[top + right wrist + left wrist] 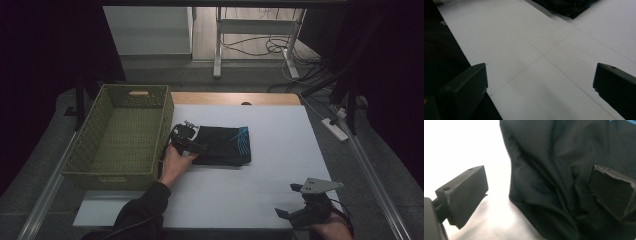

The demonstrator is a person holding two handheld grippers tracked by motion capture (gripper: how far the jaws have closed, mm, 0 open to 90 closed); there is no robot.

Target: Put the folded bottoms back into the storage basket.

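Nearest the high camera, the right gripper (292, 201) hovers low over the near right corner of the white table (280, 195), its jaws spread wide with nothing between them; its own view looks across bare board towards a dark corner of cloth far off. One folded black garment (222, 145) lies flat near the middle of the table, just beside the green woven basket (120, 132) that stands at the left edge, touching neither it nor the far rim. The left gripper (192, 145) sits at the garment's left edge, jaws apart: in the left gripper view one jaw stands over the white surface and the other over the cloth, so the folded edge (511, 182) lies between them, not yet pinched. The fabric looks soft, light and limp (creases and a rolled hem show close up), so it will likely sag and unfold if lifted by a single layer; the thick folded edge, with all layers caught together, seems the best place to grip. A blue print (242, 137) marks its right end. Counted: one garment, one basket, two grippers.
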